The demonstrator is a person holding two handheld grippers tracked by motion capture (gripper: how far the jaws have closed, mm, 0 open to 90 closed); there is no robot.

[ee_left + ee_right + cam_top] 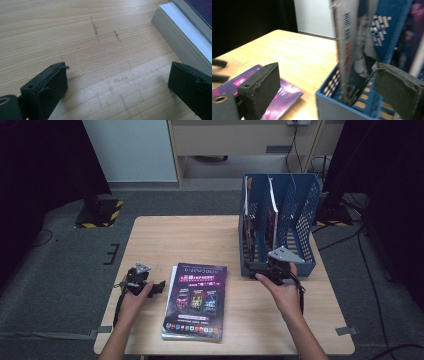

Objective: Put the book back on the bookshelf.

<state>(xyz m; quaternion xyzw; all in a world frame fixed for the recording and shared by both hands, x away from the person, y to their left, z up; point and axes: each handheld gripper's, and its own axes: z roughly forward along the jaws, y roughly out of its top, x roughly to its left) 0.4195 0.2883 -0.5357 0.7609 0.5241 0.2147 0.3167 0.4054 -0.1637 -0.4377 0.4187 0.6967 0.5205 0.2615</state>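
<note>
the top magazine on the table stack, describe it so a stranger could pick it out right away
On the wooden table, left of the blue file rack, books lie in a flat stack. The top magazine has a dark purple cover with bright pictures, unlike the upright ones in the rack.

Dark stand base [98, 213], perhaps striped.

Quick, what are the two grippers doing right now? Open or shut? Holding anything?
Left gripper: open, holding nothing, over the bare table beside the stack of magazines.
Right gripper: open, holding nothing, at the front of the blue file rack.
</note>
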